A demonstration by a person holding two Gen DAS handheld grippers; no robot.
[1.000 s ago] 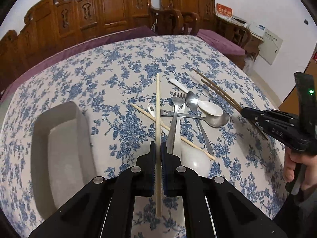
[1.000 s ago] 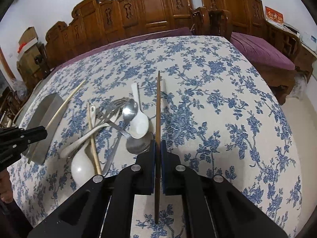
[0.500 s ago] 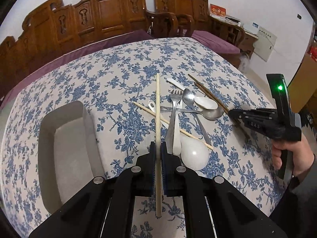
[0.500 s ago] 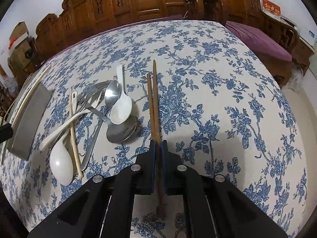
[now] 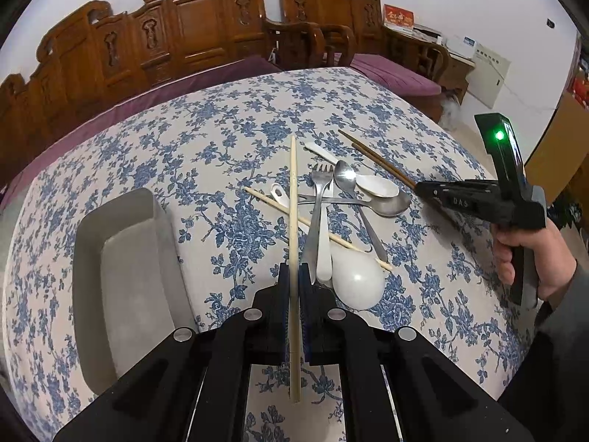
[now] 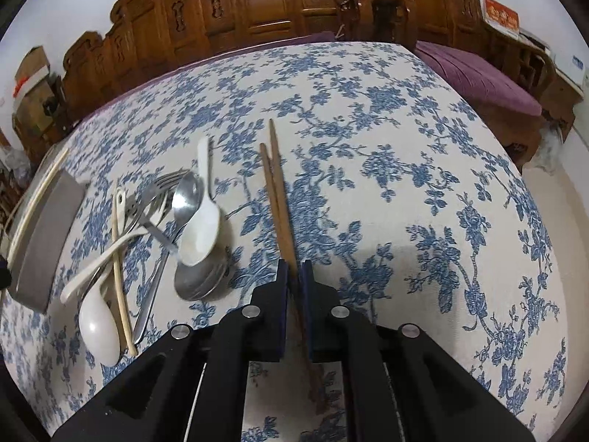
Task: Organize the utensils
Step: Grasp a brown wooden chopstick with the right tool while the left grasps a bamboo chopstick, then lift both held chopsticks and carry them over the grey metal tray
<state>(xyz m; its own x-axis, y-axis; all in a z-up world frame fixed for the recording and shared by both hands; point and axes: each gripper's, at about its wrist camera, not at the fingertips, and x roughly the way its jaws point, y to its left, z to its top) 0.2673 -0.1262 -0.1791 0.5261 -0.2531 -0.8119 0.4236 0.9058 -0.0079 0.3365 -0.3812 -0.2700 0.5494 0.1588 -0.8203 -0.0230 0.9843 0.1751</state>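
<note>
Sorting chopsticks now: left gripper [image 5: 293,276] clamped on pale chopstick [image 5: 293,199], right gripper [image 6: 294,272] closed around brown chopsticks [image 6: 279,202]; next probably carrying to gray tray [image 5: 125,258].

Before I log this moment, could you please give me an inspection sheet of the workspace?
Surface: table with blue floral cloth.
Job's things: grey tray, nothing seen in it; heap of fork, metal spoons, white spoons and one pale chopstick; second dark chopstick lies on the cloth.
Clutter: nothing seen.
Grippers: left hand-held gripper shut on light chopstick; right hand-held gripper shut on dark chopstick.
Cables: nothing seen.
Surroundings: carved wooden chairs, purple cushions, white wall.
</note>
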